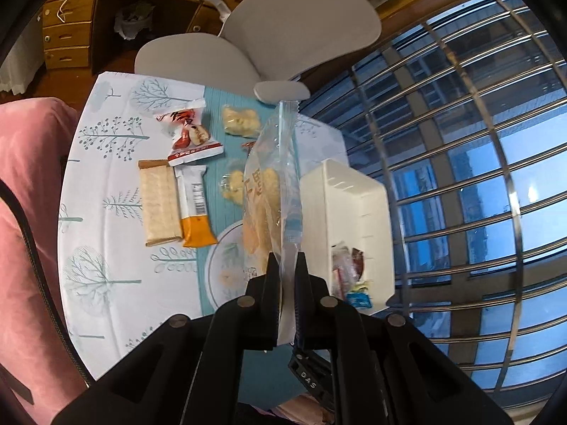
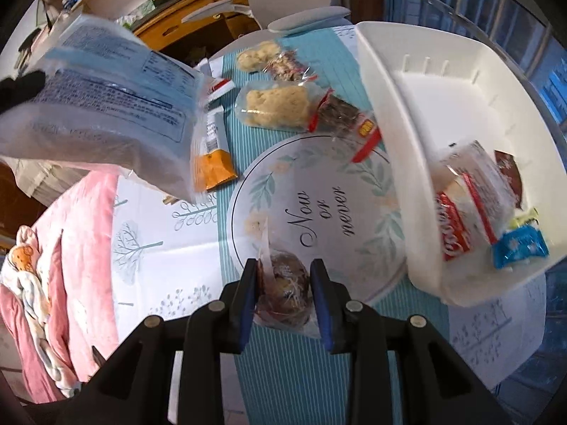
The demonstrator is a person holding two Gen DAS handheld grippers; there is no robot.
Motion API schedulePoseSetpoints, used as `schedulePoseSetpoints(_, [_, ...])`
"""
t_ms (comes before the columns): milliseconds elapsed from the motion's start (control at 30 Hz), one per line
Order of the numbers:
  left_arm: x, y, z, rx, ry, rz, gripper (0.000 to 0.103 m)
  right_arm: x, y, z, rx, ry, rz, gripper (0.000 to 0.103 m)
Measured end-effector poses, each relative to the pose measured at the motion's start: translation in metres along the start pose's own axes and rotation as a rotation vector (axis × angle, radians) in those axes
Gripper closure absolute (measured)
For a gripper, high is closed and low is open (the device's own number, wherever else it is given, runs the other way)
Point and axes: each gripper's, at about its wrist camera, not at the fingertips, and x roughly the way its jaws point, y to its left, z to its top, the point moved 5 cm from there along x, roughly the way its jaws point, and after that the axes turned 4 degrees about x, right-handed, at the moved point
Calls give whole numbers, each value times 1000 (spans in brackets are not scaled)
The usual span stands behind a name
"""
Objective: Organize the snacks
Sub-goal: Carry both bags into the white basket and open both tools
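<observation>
My left gripper (image 1: 286, 265) is shut on the sealed edge of a clear bag of golden crackers (image 1: 269, 184) and holds it above the table; the same bag shows at upper left in the right wrist view (image 2: 106, 106). My right gripper (image 2: 283, 269) is shut on a small wrapped dark pastry (image 2: 283, 290) over the round placemat (image 2: 319, 191). A white plastic bin (image 1: 351, 212) (image 2: 389, 113) at the right holds several wrapped snacks (image 2: 471, 198). Loose snacks lie on the table: a cracker pack (image 1: 157, 202), an orange bar (image 1: 195, 209), a red-white packet (image 1: 189, 134), rice puffs (image 2: 276, 106).
The table (image 1: 106, 177) has a tree-print cloth with a teal striped runner. A grey chair (image 1: 265, 35) stands at its far side. A pink sofa (image 1: 24, 212) is at the left. Window bars (image 1: 460, 141) are at the right. Wooden drawers (image 1: 67, 35) are behind.
</observation>
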Motion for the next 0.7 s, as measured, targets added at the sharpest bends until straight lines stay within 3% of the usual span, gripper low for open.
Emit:
schedulePoseSetpoints(300, [-16, -31, -14, 1, -54, -38, 99, -36, -31, 0, 75, -3, 83, 74])
schedulePoseSetpoints(700, [-2, -100, -37, -16, -89, 7, 99, -84, -93, 20, 35, -69, 164, 74])
